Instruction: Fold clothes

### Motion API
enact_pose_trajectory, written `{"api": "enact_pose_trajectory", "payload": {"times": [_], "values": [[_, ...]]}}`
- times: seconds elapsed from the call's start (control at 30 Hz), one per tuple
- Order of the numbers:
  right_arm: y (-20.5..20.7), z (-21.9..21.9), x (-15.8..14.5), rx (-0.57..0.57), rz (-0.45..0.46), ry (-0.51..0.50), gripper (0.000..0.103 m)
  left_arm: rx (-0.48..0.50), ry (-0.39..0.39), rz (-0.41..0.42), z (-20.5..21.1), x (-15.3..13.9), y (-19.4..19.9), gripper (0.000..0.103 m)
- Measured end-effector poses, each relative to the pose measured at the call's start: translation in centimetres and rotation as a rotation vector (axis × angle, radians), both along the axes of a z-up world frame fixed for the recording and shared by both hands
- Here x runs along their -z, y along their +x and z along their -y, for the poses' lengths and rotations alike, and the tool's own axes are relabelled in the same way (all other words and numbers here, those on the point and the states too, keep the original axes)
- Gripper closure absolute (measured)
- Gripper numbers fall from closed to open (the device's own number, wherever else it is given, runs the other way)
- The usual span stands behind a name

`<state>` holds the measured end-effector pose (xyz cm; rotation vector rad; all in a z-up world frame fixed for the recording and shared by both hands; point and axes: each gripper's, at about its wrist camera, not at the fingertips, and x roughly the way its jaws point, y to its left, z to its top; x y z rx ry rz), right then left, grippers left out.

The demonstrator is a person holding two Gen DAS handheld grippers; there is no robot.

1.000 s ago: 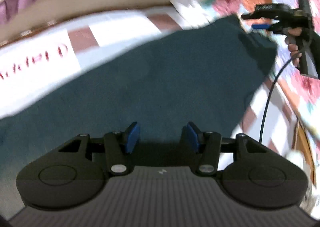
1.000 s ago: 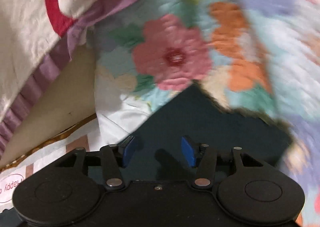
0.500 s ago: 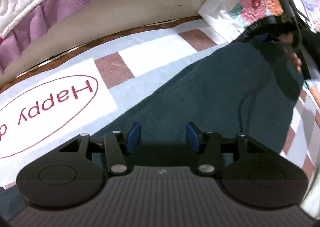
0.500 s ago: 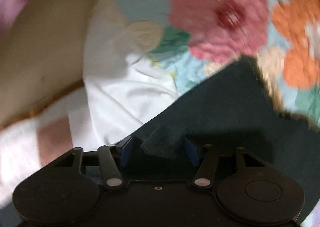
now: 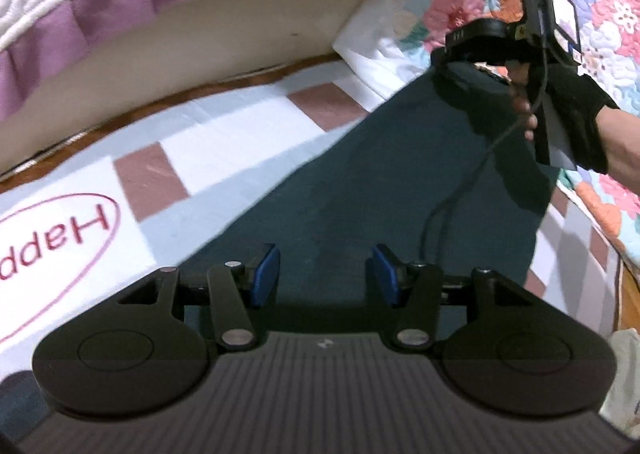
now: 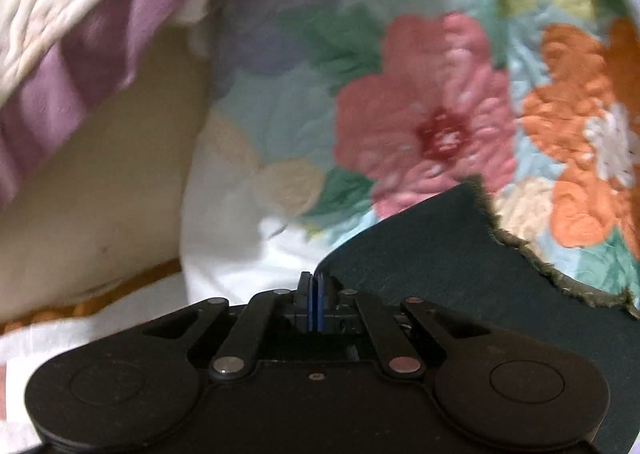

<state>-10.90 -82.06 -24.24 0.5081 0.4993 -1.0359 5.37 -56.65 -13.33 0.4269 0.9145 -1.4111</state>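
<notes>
The left wrist view looked forward from low over the dark green cloth [image 5: 400,181], across it toward the checked sheet [image 5: 224,141] and the floral quilt [image 5: 600,13], and it took in the right gripper [image 5: 452,53] at the cloth's far corner. The right wrist view sat much nearer that same corner, facing the quilt close up, blurred. Both views shared the cloth, the quilt and the purple-frilled cover [image 6: 60,85].

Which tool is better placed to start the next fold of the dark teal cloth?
Right tool: shut on the dark teal cloth at its far corner. Left tool is open above it, gripping nothing.
</notes>
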Motion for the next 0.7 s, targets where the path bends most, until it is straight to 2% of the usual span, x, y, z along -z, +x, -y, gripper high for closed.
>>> {"api": "enact_pose_trajectory", "payload": {"times": [0.03,0.1,0.13,0.23,0.3,0.43,0.53,0.6,0.7], "values": [[-0.8,-0.1,-0.2,0.021,0.026,-0.006,0.073,0.014,-0.008,-0.004,-0.1,-0.2,-0.4,0.052],[-3.1,-0.7,-0.7,0.056,0.093,-0.017,0.055,0.057,-0.026,-0.018,-0.3,-0.6,-1.2,0.052],[-5.0,-1.7,-1.1,0.061,0.137,-0.022,0.053,0.081,-0.034,-0.025,-0.4,-0.7,-1.6,0.052],[-10.9,-4.7,-1.9,0.049,0.235,-0.015,0.052,0.133,-0.046,-0.062,-0.2,-0.7,-2.8,0.053],[-14.7,-6.0,-1.4,0.029,0.278,0.023,0.050,0.152,-0.048,-0.102,0.2,-0.5,-3.6,0.053],[-20.6,-8.0,0.6,0.031,0.311,0.124,0.049,0.197,-0.024,-0.123,0.8,0.5,-5.8,0.056],[-23.2,-8.9,2.4,0.059,0.323,0.179,0.048,0.233,-0.001,-0.128,1.2,1.3,-7.7,0.059],[-23.8,-8.8,3.2,0.072,0.341,0.204,0.048,0.256,0.014,-0.131,1.4,1.8,-8.9,0.065],[-24.1,-8.4,4.4,0.092,0.369,0.234,0.048,0.254,0.022,-0.120,1.3,2.6,-9.7,0.065]]}}
